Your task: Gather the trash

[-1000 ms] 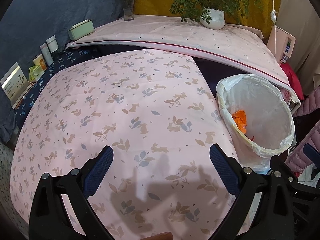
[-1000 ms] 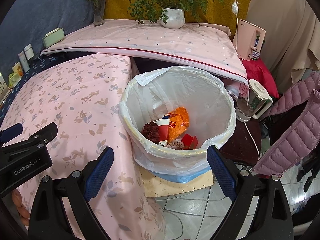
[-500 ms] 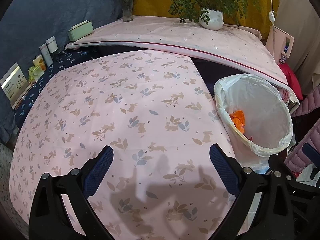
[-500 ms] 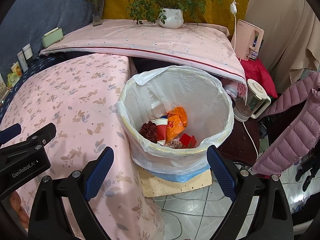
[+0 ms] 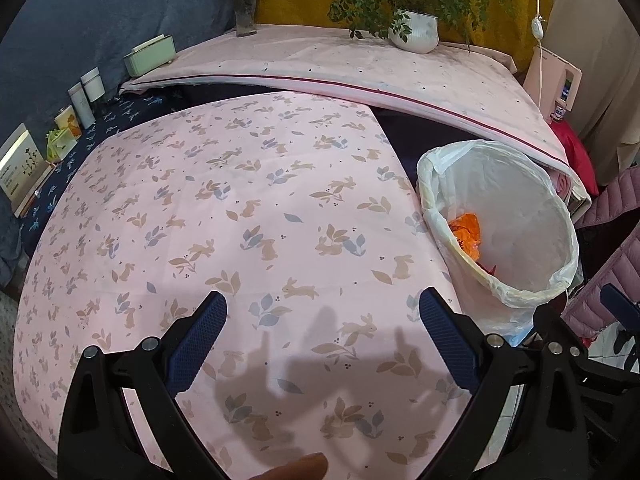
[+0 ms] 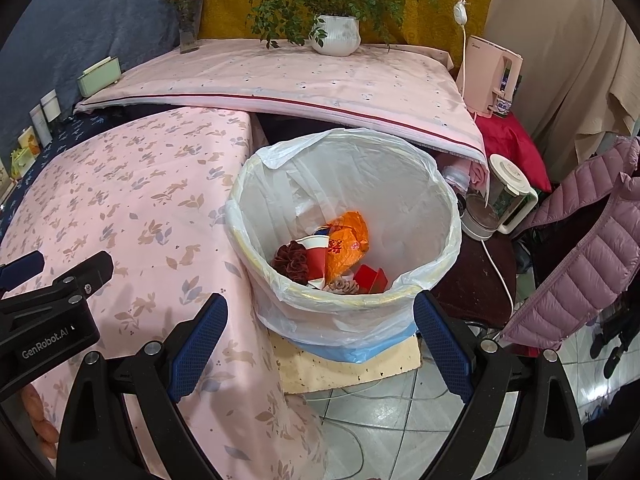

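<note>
A trash bin lined with a white plastic bag stands on a foam block beside the table; it also shows in the left wrist view. Inside lie an orange wrapper, a red and white paper cup, a dark red frilly piece and a red box. My right gripper is open and empty, just in front of the bin. My left gripper is open and empty above the pink rabbit-print tablecloth. The left gripper's body shows at the left of the right wrist view.
A raised shelf behind holds a potted plant, a flower vase and a green box. Small containers line the table's far left. A kettle, a pink appliance and a pink jacket stand right of the bin.
Both grippers have drawn back slightly from the bin and the table. Both stay open and empty. The trash in the bin has not moved.
</note>
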The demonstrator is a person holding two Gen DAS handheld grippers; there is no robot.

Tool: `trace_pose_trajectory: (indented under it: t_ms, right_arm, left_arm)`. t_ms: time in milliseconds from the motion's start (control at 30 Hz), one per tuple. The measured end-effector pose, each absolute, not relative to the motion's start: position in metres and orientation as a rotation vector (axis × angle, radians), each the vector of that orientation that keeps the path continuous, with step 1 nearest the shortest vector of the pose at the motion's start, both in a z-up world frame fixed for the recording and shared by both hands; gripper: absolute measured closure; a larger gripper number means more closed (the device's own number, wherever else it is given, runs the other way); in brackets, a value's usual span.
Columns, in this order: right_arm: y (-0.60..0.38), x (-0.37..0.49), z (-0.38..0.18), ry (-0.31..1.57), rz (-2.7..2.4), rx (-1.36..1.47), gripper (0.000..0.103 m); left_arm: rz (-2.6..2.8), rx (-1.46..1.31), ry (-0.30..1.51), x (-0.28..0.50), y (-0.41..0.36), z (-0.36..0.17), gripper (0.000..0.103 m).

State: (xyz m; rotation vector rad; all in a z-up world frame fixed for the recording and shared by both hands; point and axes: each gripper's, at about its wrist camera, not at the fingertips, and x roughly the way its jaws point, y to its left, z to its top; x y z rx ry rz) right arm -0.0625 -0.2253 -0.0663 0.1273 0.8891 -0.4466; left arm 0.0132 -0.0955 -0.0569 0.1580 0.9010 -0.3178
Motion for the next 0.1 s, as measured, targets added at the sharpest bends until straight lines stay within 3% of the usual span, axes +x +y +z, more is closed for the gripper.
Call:
trace_pose_trajectory:
  t_ms: [100]
  right_arm:
    - [-0.2263, -0.0625, -0.0663, 0.887, -0.449, 0.127, 0.013]
  left_arm:
    - [-0.327, 0.17, 0.902, 0.0128, -0.0984, -0.0582, 0.01]
